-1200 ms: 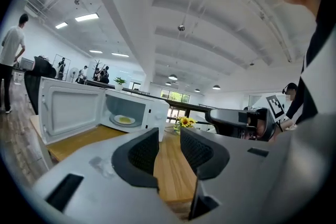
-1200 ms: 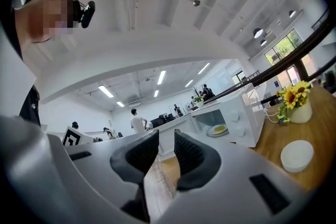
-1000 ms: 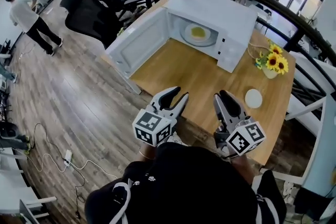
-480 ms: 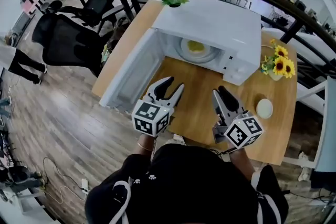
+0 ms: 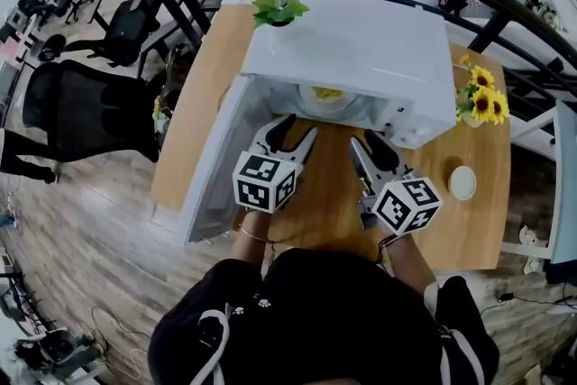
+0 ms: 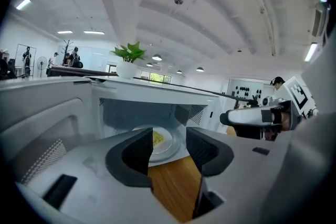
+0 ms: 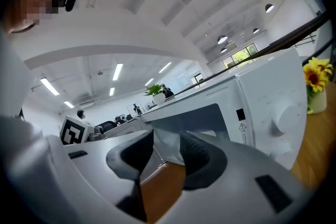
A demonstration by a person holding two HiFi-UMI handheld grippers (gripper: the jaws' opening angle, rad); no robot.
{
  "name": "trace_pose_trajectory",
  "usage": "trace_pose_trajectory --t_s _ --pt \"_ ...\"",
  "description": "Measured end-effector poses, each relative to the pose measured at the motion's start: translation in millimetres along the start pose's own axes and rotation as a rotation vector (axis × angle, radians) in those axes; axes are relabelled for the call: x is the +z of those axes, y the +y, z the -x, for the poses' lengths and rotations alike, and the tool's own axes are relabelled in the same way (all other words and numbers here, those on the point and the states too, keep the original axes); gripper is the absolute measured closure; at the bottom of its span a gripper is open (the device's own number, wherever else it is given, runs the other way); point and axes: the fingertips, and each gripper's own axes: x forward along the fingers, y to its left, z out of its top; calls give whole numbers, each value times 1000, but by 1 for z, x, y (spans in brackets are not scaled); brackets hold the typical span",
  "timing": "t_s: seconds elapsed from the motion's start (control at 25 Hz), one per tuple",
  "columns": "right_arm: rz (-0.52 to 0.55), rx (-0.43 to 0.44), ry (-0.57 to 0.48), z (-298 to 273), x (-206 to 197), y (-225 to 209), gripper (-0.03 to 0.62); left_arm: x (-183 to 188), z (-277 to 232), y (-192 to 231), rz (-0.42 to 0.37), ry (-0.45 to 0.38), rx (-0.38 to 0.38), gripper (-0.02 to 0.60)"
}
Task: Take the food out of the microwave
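Microwave (image 5: pixel 361 45) stands on the wooden bench (image 5: pixel 329 207), white, with its door (image 5: pixel 215 165) swung fully open to the left. Food (image 5: pixel 327 93), a small yellow portion, sits on a white plate (image 6: pixel 169 145) inside the cavity; from the head view only its near part shows under the top edge of the oven. The left gripper view confirms it: the plate rests on the cavity floor, roughly central, with the food on it.

Left gripper (image 5: pixel 295 129) is held just in front of the cavity opening, jaws apart, nothing between them; plate and food are seen through the gap, well beyond the tips. Right gripper (image 5: pixel 365 142) is alongside, over the bench before the right part of the opening, near the control panel (image 7: pixel 278 113). Its jaws are likewise spread and empty. Neither gripper touches the microwave, the plate or the food.

Other items noted: a potted green plant (image 5: pixel 278 10) at the far left corner of the oven's top; a vase of sunflowers (image 5: pixel 482 102) on the bench just right of the microwave; a small round white dish (image 5: pixel 462 182) on the bench nearer the person, apart from the flowers.
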Motion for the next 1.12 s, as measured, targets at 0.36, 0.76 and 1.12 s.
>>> trace_pose_trajectory --t_s 0.36,0.76,1.12 --pt "-56 -150 30 -64 -8 -30 419 -15 -57 40 46 62 5 371" --pt "-38 -329 107 -108 -35 -77 379 -45 -97 76 46 143 74 334" --pt "-2 -438 151 -136 -53 -109 343 -58 -122 88 72 200 87 321"
